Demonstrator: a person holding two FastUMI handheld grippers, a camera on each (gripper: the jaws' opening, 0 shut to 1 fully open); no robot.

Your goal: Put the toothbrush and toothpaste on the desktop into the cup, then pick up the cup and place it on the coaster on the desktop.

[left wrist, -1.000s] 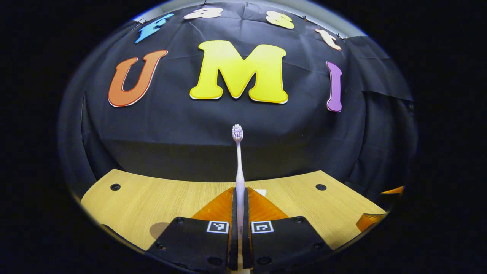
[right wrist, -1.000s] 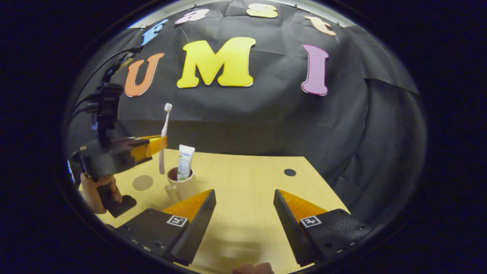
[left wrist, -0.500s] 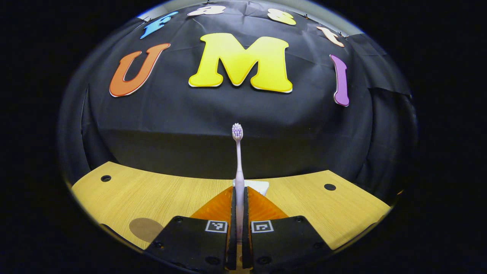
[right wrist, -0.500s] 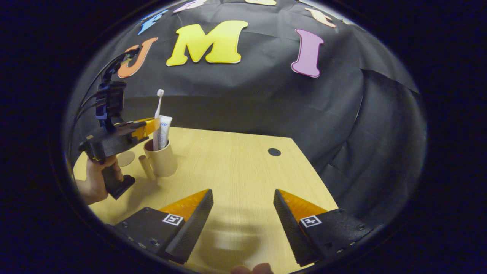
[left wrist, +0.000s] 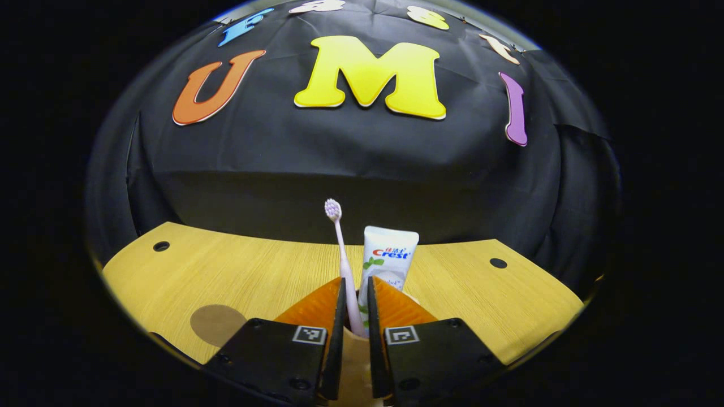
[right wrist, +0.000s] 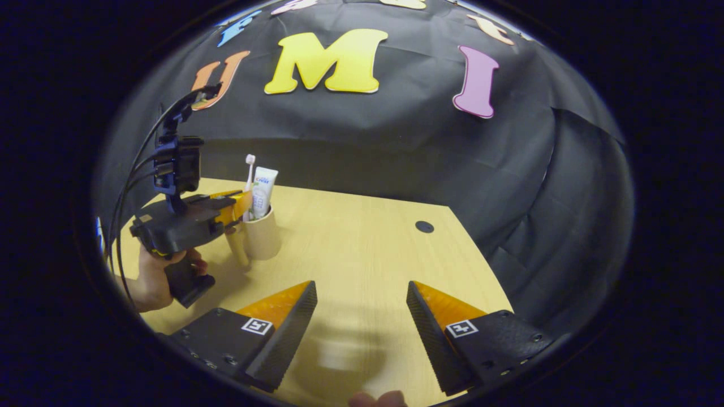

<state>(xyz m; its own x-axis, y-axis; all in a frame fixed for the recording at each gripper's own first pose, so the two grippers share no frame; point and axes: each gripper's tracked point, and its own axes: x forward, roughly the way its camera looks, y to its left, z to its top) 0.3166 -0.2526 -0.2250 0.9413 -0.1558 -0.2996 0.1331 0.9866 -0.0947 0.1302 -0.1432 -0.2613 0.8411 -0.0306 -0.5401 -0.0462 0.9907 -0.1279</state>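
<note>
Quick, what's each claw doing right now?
Left claw: slightly open, toothbrush loose between its fingers, over the cup.
Right claw: open, empty.

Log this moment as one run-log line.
left gripper: open, astride toothbrush | toothbrush, toothpaste: in cup | right gripper: open, idle | coaster: bare | next: cup to coaster

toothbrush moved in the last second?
Yes. The toothbrush has gone down into the cup, beside the toothpaste; a second ago it hung above the rim.
</note>
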